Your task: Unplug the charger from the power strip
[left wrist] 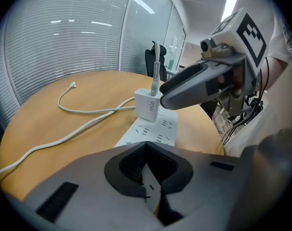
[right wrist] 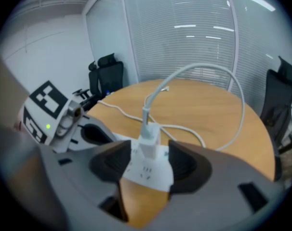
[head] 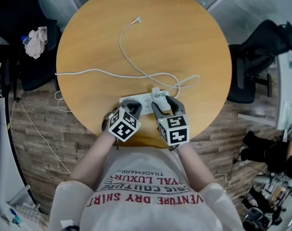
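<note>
A white power strip lies near the front edge of the round wooden table. A white charger stands plugged into it, and its cable loops away across the table. My right gripper is open, with one jaw on each side of the charger and a gap showing on both sides. My left gripper is shut, its tips over the near end of the strip. In the left gripper view the charger stands beyond, next to a right finger.
The strip's own cord runs left off the table edge. Black office chairs stand at the left and right of the table. The floor around is wood-patterned, with more cords at the left.
</note>
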Motion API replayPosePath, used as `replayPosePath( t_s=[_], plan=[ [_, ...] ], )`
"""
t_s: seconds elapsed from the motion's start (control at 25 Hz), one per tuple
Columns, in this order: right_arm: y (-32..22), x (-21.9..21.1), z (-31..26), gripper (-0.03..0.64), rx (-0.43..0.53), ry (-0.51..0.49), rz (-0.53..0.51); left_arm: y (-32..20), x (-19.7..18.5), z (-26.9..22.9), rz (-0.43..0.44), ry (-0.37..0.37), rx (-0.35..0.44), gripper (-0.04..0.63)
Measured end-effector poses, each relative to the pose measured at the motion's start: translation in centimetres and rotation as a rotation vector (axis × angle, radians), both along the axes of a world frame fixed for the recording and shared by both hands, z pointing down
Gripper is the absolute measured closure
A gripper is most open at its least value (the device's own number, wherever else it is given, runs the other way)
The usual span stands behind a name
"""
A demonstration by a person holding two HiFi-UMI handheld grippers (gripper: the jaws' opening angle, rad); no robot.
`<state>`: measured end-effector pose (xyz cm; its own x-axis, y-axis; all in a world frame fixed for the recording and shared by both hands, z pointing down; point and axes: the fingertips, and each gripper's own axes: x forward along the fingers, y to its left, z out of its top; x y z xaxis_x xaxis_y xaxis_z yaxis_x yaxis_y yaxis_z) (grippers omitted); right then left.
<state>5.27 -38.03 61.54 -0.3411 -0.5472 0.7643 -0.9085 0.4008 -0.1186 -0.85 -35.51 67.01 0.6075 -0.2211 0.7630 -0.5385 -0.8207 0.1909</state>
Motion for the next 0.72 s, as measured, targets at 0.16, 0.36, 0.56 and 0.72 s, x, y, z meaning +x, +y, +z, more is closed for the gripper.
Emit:
replayPosePath(
  t_s=[0.16,0.36,0.56,0.72],
  plan=[
    [-1.8,-1.0,1.5,0.365,-0.051,0.027,-0.010,-0.1,0.0,0.0,0.002,0.012,-0.006,0.566],
    [-2.7,-0.8,3.0,0.367,-0.139,0.058,0.054,-0.1,0.3,-0.1,0.000,0.032,-0.020,0.566],
    [-2.4,-0.5,4.4,0.449,-0.194,0.088,0.159,0.0,0.3,-0.1,-0.002,0.042,-0.023,0.566],
    [-2.4,-0.6,4.5,0.456,-0.198,0.111,0.168,-0.1,0.2,0.0,-0.001,0.054,-0.043,0.566]
  ],
)
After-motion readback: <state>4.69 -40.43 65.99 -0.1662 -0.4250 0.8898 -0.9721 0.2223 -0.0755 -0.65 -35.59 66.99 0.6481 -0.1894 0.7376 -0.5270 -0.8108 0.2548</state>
